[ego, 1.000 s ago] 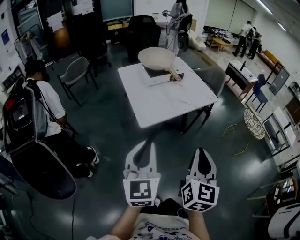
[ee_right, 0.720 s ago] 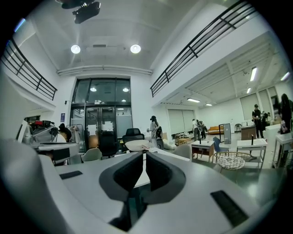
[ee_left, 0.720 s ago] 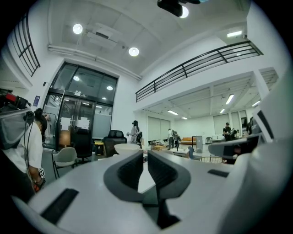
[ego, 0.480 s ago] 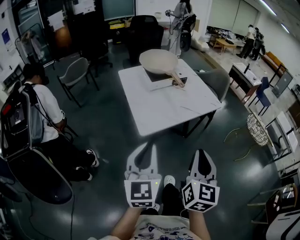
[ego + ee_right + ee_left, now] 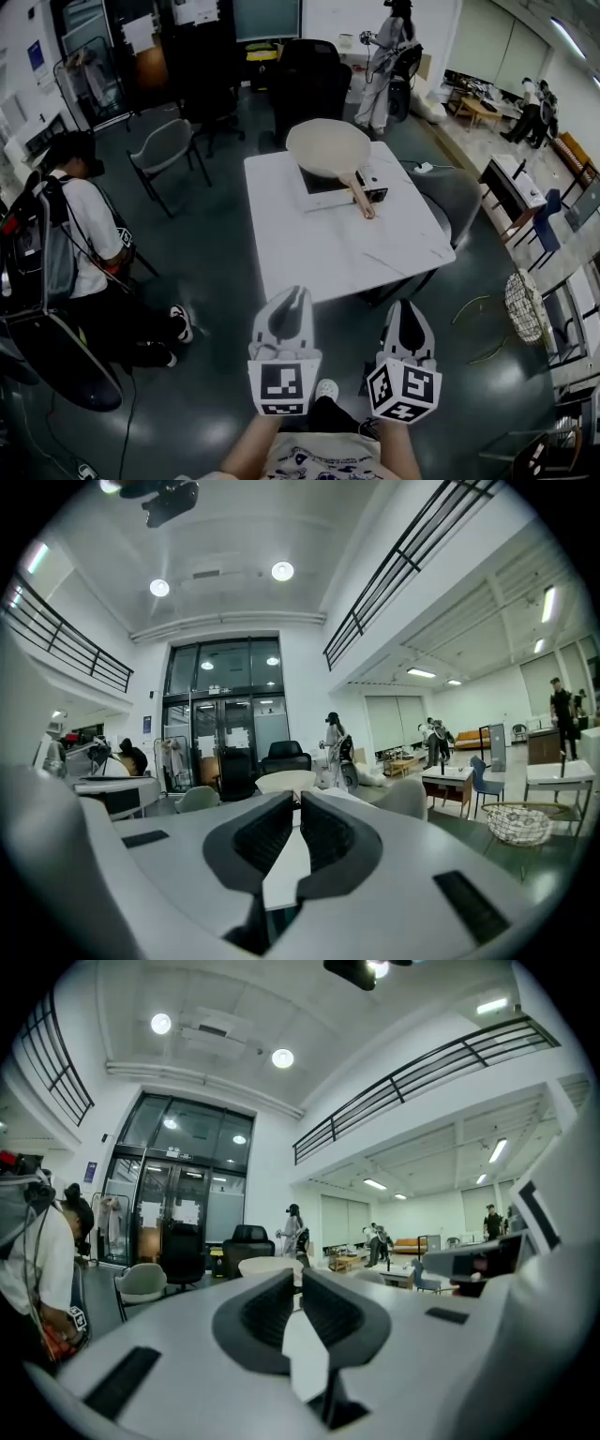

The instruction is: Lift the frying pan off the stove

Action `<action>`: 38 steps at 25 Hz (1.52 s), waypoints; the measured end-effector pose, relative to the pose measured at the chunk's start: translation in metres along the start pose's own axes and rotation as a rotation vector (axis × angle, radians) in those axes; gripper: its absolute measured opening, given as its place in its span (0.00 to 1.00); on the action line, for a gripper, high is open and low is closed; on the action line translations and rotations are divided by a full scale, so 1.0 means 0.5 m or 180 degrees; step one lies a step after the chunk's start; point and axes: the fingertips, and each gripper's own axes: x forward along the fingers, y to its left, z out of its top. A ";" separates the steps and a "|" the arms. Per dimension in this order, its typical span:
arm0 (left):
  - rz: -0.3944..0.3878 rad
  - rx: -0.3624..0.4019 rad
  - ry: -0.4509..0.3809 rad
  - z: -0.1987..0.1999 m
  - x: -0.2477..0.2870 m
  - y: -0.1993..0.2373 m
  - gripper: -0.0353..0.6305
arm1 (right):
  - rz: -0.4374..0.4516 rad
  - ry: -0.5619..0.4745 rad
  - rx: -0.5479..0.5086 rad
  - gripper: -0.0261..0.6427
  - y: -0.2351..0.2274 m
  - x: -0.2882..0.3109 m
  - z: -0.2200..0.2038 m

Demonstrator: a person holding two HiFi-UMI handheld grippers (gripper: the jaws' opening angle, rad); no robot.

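Frying pan (image 5: pixel 328 150), pale with a wooden handle (image 5: pixel 362 195), rests on the stove (image 5: pixel 321 184), apparently a flat portable cooktop, at the far side of a white table (image 5: pixel 323 253). Left gripper (image 5: pixel 298 294) and right gripper (image 5: pixel 406 307) hover side by side above the dark floor (image 5: pixel 216 272), well short of the table, each with jaws pressed together and nothing between them.

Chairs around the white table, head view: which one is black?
The high-backed office chair beyond the table's far edge, behind the frying pan. The left chair and right chair are light grey.
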 end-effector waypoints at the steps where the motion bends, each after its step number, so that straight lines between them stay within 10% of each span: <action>1: 0.0037 -0.0032 0.0002 0.004 0.022 -0.004 0.11 | 0.0031 0.0001 -0.0001 0.07 -0.011 0.024 0.005; 21: 0.0342 -0.0016 0.0238 -0.022 0.287 0.008 0.11 | 0.0442 0.0262 0.0059 0.07 -0.094 0.307 -0.002; 38: 0.0107 -0.0191 0.0472 -0.062 0.523 0.083 0.11 | 0.0873 0.0656 0.0256 0.07 -0.071 0.539 -0.022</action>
